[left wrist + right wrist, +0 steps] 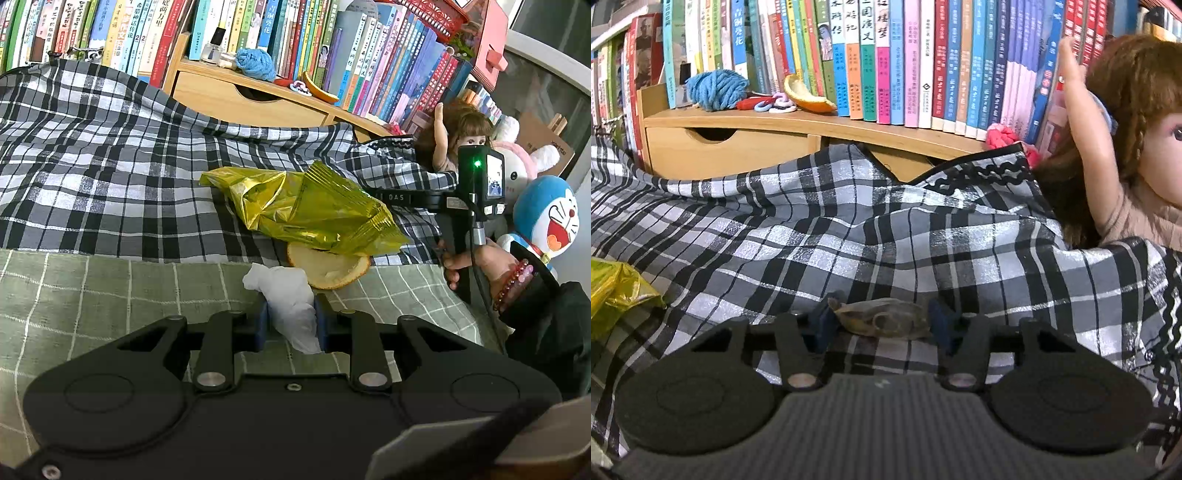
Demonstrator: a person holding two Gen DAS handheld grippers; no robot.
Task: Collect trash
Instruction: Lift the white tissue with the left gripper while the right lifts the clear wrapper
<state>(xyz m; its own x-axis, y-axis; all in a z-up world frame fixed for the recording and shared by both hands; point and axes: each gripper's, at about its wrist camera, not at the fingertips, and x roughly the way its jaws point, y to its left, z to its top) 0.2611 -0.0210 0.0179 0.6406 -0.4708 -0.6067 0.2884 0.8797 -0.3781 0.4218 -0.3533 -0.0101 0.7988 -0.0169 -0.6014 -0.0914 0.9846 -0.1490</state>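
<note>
My left gripper (291, 321) is shut on a crumpled white tissue (288, 295), low over the green checked sheet (92, 291). Just beyond it lie a piece of orange peel (328, 267) and, partly on top of that, a yellow-green foil wrapper (306, 206). In the right wrist view my right gripper (882, 321) rests on the black-and-white plaid cloth (886, 236). A small brownish crumpled wrapper (882, 319) sits between its blue pads (825, 325), which touch both of its ends. A second orange peel (809, 96) lies on the wooden shelf.
A wooden drawer shelf (236, 99) full of books (923, 66) stands behind the bed, with blue yarn (716, 88) on it. A doll (1137, 147) and plush toys (546, 218) crowd the right side. A hand (480, 262) with a bead bracelet grips the other tool's handle.
</note>
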